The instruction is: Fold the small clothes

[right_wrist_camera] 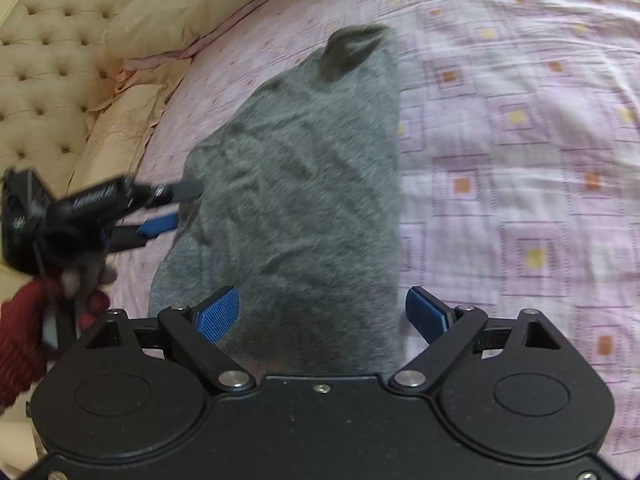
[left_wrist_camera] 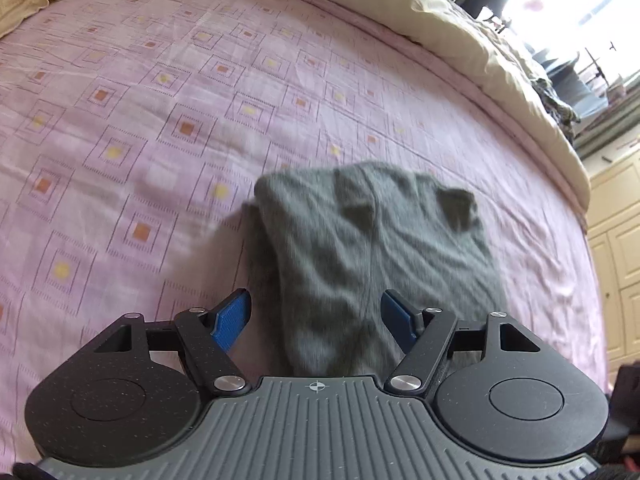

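A grey knitted garment (left_wrist_camera: 372, 256) lies wrinkled on a pink patterned bedsheet (left_wrist_camera: 140, 128), filling the lower centre of the left wrist view. The left gripper (left_wrist_camera: 316, 316) sits over its near end with its blue pads (left_wrist_camera: 232, 320) spread wide and nothing between them. In the right wrist view the right gripper (right_wrist_camera: 322, 314) likewise stands apart above the cloth's lower edge, empty. At the left middle of that frame the other gripper reaches the garment's side, held by a hand in a dark red sleeve (right_wrist_camera: 20, 340). A cream tufted headboard (right_wrist_camera: 44, 60) fills the upper left.
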Demonstrator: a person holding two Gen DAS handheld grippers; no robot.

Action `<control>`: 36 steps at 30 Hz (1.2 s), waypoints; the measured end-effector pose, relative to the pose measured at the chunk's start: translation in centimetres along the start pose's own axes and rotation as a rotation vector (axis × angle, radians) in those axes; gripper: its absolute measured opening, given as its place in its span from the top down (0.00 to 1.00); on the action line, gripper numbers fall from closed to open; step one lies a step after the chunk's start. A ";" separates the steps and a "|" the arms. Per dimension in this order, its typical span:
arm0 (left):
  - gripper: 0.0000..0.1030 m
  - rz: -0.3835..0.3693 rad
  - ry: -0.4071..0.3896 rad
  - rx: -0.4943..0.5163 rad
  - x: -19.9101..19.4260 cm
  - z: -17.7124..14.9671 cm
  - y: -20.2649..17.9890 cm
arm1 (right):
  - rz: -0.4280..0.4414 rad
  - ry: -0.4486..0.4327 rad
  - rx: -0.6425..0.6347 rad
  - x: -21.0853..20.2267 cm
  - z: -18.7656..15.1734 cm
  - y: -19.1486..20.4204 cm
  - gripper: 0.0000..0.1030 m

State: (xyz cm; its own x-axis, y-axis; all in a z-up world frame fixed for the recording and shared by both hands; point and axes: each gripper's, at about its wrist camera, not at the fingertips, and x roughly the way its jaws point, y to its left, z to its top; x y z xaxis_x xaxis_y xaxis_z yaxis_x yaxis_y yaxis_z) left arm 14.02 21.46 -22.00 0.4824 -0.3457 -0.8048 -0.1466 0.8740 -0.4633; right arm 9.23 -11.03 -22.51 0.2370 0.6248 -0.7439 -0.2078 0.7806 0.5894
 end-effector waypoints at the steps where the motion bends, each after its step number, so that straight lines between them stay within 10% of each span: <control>1: 0.32 -0.002 0.007 -0.004 0.5 0.5 0.2 | 0.011 0.008 -0.006 0.4 0.0 0.2 0.10; 19: 0.23 -0.169 0.011 -0.009 3.9 4.1 1.1 | 0.136 0.021 0.001 3.6 1.0 0.8 0.00; 36: 0.37 0.028 -0.039 0.046 3.3 3.8 0.4 | 0.163 0.072 0.155 3.8 0.3 0.0 0.07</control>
State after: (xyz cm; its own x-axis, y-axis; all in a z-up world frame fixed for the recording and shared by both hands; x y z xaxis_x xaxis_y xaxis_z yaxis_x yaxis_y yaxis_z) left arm 18.84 21.97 -23.41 0.5117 -0.3080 -0.8020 -0.1215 0.8982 -0.4224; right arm 10.41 -8.67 -25.21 0.1431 0.7446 -0.6520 -0.0888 0.6658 0.7408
